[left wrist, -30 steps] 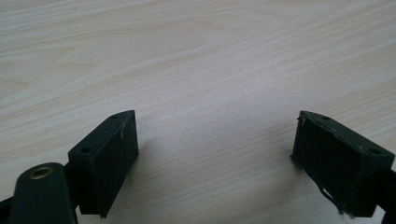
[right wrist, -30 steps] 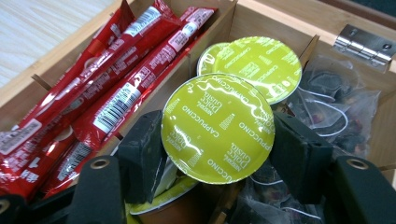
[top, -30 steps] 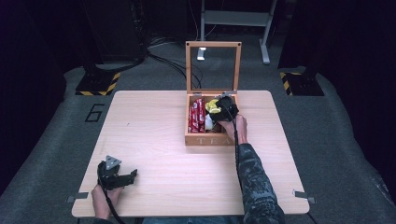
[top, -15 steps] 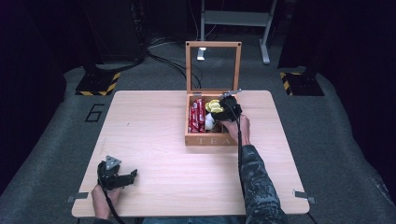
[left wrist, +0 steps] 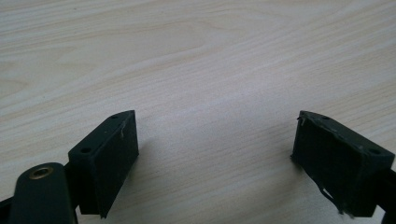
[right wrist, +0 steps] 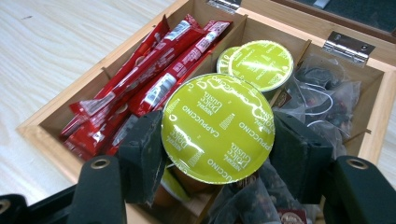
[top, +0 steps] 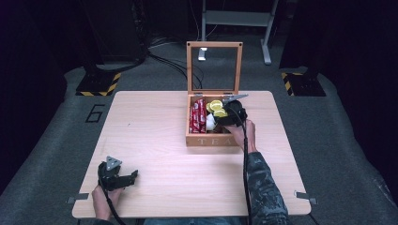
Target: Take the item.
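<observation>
An open wooden tea box (top: 211, 139) (right wrist: 44, 126) stands at the table's middle right, its glass lid upright. My right gripper (top: 224, 114) (right wrist: 217, 140) hangs over the box, shut on a green-lidded cappuccino capsule (right wrist: 218, 127). Two more green capsules (right wrist: 261, 64) (top: 217, 107) lie in the middle compartment behind it. Red sachets (right wrist: 154, 84) (top: 197, 116) fill the left compartment. Clear tea bags (right wrist: 327, 100) sit in the right one. My left gripper (top: 123, 178) (left wrist: 215, 158) rests low over bare wood near the front left edge, jaws wide open and empty.
The pale wooden table (top: 155, 136) has free surface left of and in front of the box. The upright lid frame (top: 214, 65) rises behind the box. Dark floor with cables and yellow-black striped feet (top: 96, 84) surrounds the table.
My right gripper has moved a little farther over the box and slightly up with the capsule in it. The left gripper has stayed put.
</observation>
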